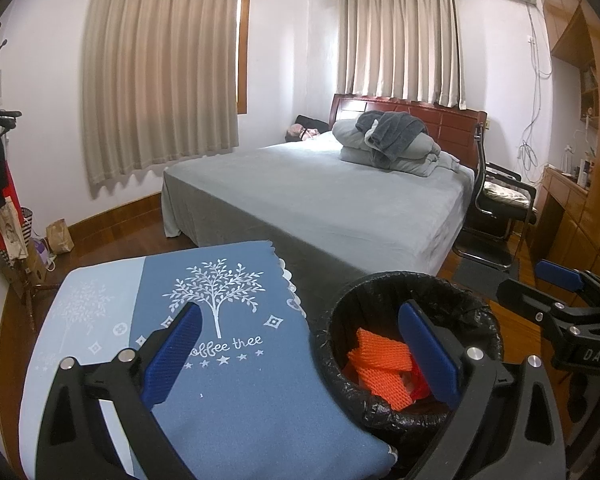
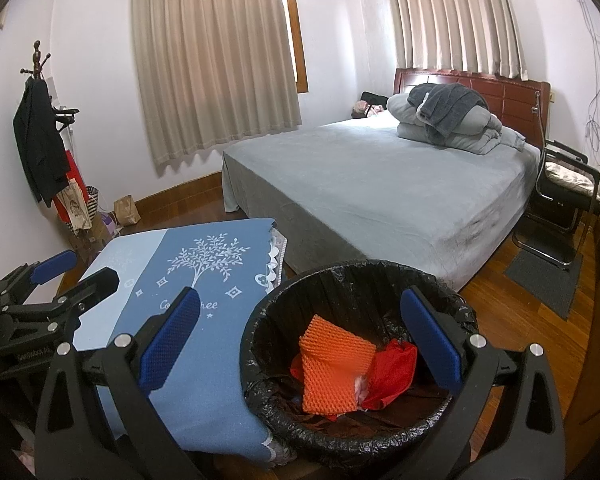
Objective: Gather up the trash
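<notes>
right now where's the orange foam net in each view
Left wrist view: the orange foam net lies inside the black-lined trash bin, lower centre-right, partly behind a blue finger.
Right wrist view: orange foam net in the bin, lower centre, on top of red trash.
Shared landmark: the blue tree-print cloth just left of the bin.

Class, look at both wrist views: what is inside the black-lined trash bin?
Inside the trash bin lies an orange foam net on top of a red wrapper, with something pale between them. Whatever lies under them, and the bin's bottom, is covered.
</notes>
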`<state>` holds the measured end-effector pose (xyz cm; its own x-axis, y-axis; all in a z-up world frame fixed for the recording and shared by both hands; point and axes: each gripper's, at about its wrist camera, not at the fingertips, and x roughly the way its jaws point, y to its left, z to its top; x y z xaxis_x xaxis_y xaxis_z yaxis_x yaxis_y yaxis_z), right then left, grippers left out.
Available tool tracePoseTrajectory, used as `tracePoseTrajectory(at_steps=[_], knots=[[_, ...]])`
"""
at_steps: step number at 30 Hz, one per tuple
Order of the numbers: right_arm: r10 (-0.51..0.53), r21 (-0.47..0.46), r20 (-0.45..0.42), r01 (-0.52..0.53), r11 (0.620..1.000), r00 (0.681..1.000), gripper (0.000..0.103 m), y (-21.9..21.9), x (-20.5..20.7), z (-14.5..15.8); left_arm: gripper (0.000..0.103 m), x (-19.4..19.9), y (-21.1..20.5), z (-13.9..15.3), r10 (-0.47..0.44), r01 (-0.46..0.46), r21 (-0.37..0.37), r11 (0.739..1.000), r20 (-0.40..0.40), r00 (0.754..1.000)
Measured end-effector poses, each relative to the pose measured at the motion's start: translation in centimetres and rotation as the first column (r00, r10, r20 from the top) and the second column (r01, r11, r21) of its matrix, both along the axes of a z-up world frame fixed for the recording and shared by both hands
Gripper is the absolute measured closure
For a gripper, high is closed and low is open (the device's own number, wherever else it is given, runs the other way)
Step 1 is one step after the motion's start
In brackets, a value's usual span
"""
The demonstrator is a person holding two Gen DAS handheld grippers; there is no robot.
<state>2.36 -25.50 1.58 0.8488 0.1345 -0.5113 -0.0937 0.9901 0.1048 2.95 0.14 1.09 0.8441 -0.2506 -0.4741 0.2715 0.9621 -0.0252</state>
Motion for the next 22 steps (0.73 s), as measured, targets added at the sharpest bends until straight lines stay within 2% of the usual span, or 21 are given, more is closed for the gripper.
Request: tracePoseTrajectory(at_steps=[22], knots=[[-0.001,0.001,-0.003,0.001,1.000,1.000,0.005,0.45,-0.47,0.00,0.006,-0.44,0.36,-0.32,0.000,0.000,0.001,1.000,-0.004,1.000]])
